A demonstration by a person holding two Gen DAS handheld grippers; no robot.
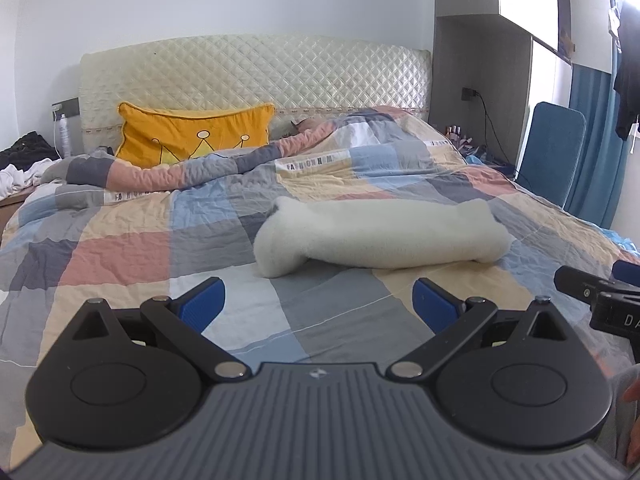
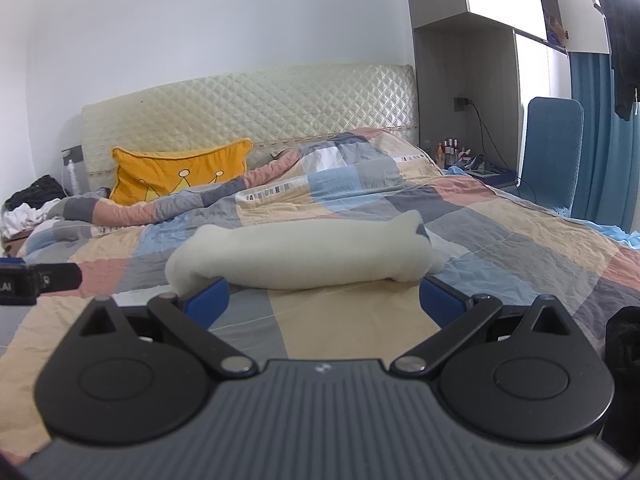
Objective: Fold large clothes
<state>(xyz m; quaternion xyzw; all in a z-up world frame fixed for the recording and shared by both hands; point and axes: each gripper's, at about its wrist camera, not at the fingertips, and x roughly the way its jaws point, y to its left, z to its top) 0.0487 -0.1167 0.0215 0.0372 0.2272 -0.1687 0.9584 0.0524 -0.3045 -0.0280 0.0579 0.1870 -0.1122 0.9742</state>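
Both grippers (image 1: 319, 304) (image 2: 324, 302) spread, empty; folded white garment (image 1: 380, 236) (image 2: 304, 256) ahead of fingertips.

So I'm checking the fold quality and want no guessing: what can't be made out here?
- Garment: type and fold layers unclear in both views; only its fuzzy white outside shows.
- Its underside: hidden against the quilt.
- Its near left end, right wrist view: cut off by the right claw finger.
- Nightstand bottles: too small to read.
- Right claw in left wrist view: cut off by the frame edge.
- Left claw: open, empty.
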